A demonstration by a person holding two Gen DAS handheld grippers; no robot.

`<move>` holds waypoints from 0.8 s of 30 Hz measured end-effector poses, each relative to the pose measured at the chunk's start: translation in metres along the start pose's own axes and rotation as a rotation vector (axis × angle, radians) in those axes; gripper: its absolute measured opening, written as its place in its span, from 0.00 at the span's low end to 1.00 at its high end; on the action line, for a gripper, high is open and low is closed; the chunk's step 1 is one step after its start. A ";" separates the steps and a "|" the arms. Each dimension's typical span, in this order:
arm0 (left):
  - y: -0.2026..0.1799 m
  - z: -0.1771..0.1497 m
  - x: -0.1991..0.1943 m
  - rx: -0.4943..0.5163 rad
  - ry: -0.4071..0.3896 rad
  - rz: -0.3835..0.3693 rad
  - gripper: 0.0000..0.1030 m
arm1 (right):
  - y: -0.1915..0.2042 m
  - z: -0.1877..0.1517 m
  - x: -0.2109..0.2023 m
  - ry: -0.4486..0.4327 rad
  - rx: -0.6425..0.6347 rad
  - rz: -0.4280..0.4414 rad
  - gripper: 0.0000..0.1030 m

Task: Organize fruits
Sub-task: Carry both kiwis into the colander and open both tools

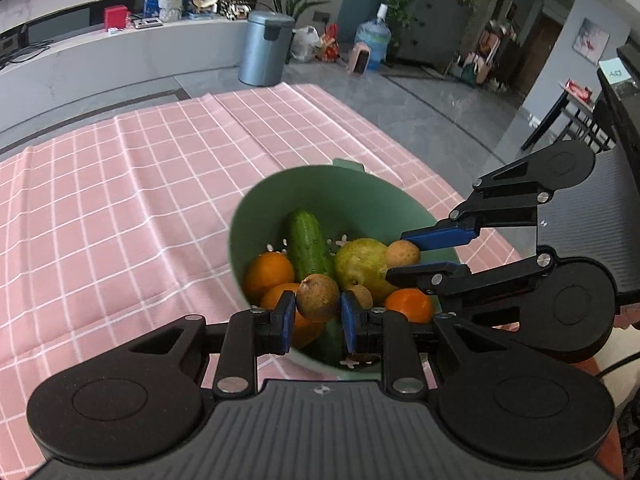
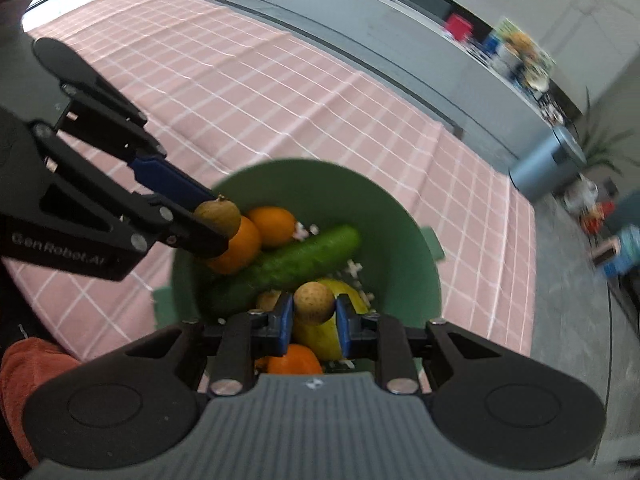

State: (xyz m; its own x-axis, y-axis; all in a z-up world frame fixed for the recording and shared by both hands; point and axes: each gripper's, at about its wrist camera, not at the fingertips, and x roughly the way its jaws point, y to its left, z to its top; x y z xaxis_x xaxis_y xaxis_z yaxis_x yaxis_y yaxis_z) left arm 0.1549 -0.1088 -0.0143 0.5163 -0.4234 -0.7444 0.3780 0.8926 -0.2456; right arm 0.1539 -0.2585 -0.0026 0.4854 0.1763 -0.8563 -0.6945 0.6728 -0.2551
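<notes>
Blue pads of the left gripper press on either side of a small round brown fruit, so its jaws are closed on that fruit, held above the green plastic colander bowl. The right gripper likewise has its jaws clamped on a second small tan round fruit, also held over the bowl's mouth. In the left wrist view the right gripper enters from 3 o'clock with its fruit at its tip; in the right wrist view the left gripper comes in from 9 o'clock.

Beneath both held fruits, the bowl contains a long dark green cucumber, lying across the middle, a yellow-green pear beside it, and several orange mandarins around the edges; another small brown fruit sits among them. The bowl stands on a pink checked cloth covering the surface. Beyond the cloth, at 12 o'clock in the left wrist view, stands a grey metal pedal bin on the floor.
</notes>
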 end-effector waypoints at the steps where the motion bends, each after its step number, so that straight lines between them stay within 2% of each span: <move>1: -0.002 0.001 0.005 0.008 0.008 0.002 0.26 | -0.003 -0.002 0.003 0.004 0.015 -0.004 0.18; 8: -0.014 0.006 0.016 0.071 0.017 0.023 0.26 | -0.013 -0.014 0.025 0.035 0.085 0.021 0.18; 12: -0.021 0.008 0.026 0.111 0.029 0.036 0.26 | -0.016 -0.014 0.030 0.024 0.102 0.039 0.18; 24: -0.019 0.012 0.044 0.076 0.069 0.022 0.27 | -0.014 -0.012 0.034 0.003 0.035 0.044 0.19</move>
State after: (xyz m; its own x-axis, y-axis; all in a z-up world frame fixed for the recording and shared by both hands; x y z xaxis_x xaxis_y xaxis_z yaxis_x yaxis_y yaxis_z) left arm 0.1802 -0.1460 -0.0350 0.4721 -0.3899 -0.7907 0.4258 0.8862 -0.1827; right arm 0.1732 -0.2704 -0.0333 0.4527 0.2042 -0.8680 -0.6964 0.6889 -0.2012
